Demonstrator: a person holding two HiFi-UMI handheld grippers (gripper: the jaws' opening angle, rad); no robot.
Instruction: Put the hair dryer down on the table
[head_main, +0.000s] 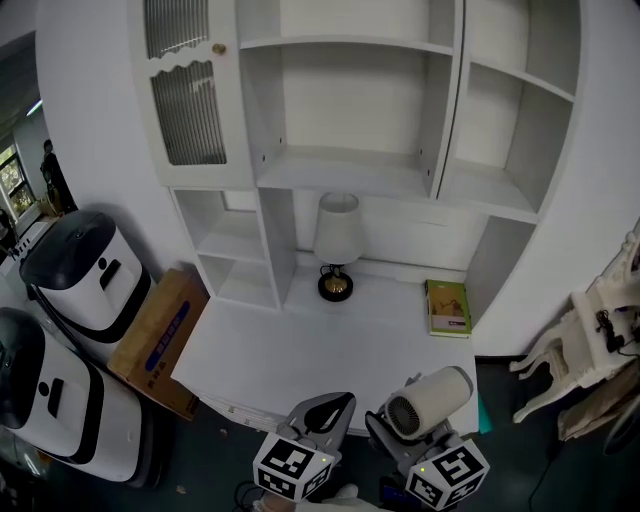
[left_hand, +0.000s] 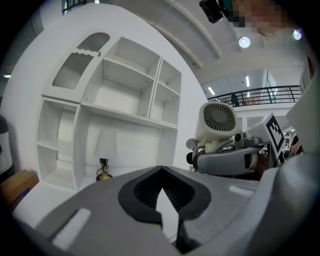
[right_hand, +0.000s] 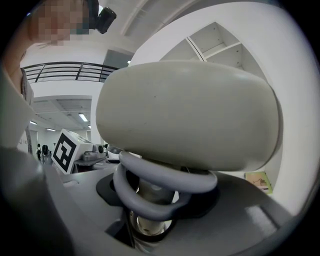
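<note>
The right gripper (head_main: 392, 437) is clenched on the handle of a cream hair dryer (head_main: 430, 400), near the bottom of the head view. The dryer's barrel stands above the jaws, and its grilled intake faces back toward the person. In the right gripper view the barrel fills most of the picture, and a grey cord (right_hand: 160, 185) is looped around the handle just where the jaws grip it. The dryer is held up at the near right corner of the white table (head_main: 300, 350) and does not rest on it.

The left gripper (head_main: 343, 403) sits just to the left of the right one, at the table's near edge. Its jaws are closed tip to tip with nothing between them, as the left gripper view shows.

At the far side of the table stands a small lamp (head_main: 337, 245) with a white shade and a dark base. A green book (head_main: 447, 307) lies flat to the right of it. A white shelf unit (head_main: 350, 100) rises behind them. A cardboard box (head_main: 160, 340) leans at the table's left edge, and a white chair (head_main: 590, 340) stands off to the right.
</note>
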